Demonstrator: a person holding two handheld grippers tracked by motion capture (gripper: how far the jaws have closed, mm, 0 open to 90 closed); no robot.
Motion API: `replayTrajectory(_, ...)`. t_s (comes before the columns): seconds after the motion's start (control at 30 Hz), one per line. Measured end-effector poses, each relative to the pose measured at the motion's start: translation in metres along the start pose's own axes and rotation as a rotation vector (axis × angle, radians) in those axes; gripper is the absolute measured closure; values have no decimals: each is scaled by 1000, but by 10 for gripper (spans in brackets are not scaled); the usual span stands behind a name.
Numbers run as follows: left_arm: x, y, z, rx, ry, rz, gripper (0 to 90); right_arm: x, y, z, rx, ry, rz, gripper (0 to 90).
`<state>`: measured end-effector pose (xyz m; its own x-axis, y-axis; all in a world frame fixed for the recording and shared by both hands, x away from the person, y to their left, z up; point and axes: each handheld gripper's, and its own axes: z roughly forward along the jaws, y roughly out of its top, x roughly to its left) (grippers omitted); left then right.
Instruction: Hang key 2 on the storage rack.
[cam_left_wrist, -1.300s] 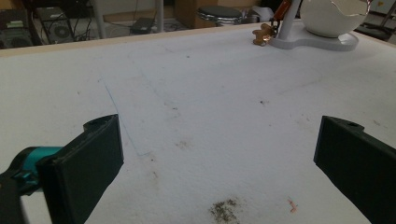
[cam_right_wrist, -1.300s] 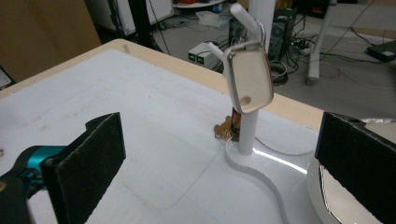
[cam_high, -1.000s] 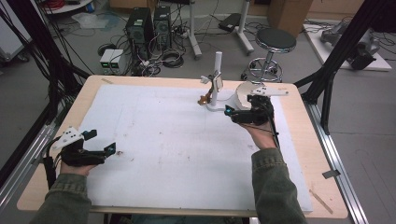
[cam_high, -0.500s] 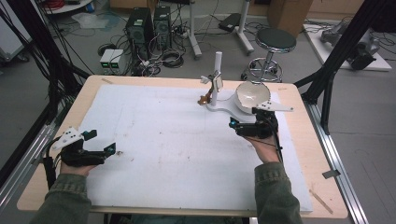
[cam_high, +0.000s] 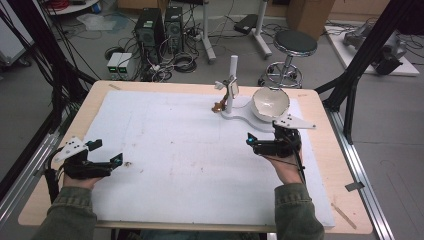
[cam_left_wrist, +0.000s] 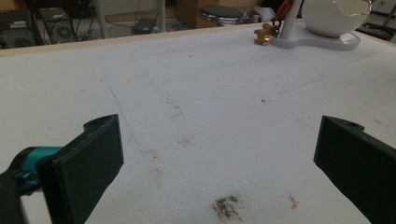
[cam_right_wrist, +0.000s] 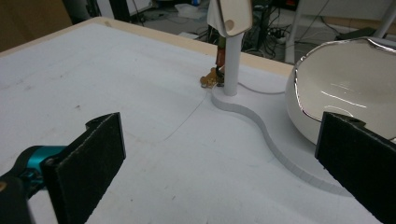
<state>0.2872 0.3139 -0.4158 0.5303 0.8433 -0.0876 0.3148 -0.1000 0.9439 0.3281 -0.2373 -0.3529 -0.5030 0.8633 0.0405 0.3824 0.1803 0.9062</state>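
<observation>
In the high view, the white bowl (cam_high: 270, 104) sits on a flat white stand (cam_high: 239, 116) near the far right corner of the bench (cam_high: 165, 150), beside an upright post (cam_high: 232, 85) with a small brown piece (cam_high: 218, 106) at its foot. The right claw (cam_high: 251, 142) rests just in front of the stand with its jaws apart, holding nothing; the left claw (cam_high: 107, 152) lies near the bench's left edge, also spread and empty, well apart from the bowl. In the left gripper view, the left claw (cam_left_wrist: 219, 158) gapes over bare, smudged bench, the bowl (cam_left_wrist: 334, 18) far off. In the right gripper view, the right claw (cam_right_wrist: 219, 163) stands wide, the bowl (cam_right_wrist: 355, 98) just beyond its right jaw. Glossy and thin-rimmed, the bowl is probably ceramic: stiff, slippery and breakable. A grip across the rim wall, gently, seems safest.
</observation>
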Motion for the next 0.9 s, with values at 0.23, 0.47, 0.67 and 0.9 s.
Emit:
replayTrajectory(0.23, 0, 0, -2, -5, 7, -2, 17, -11, -27, -10, -7, -41, 58, 5)
replayTrajectory(0.47, 0, 0, -4, -18, 18, -5, 17, -16, -48, -18, -22, -76, 68, 5)
replayTrajectory(0.67, 0, 0, -6, -33, 38, -7, 17, -18, -59, -25, -42, -102, 85, 5)
replayTrajectory(0.9, 2, 0, -11, -69, 72, -15, 17, -18, -66, -35, -84, -124, 90, 5)
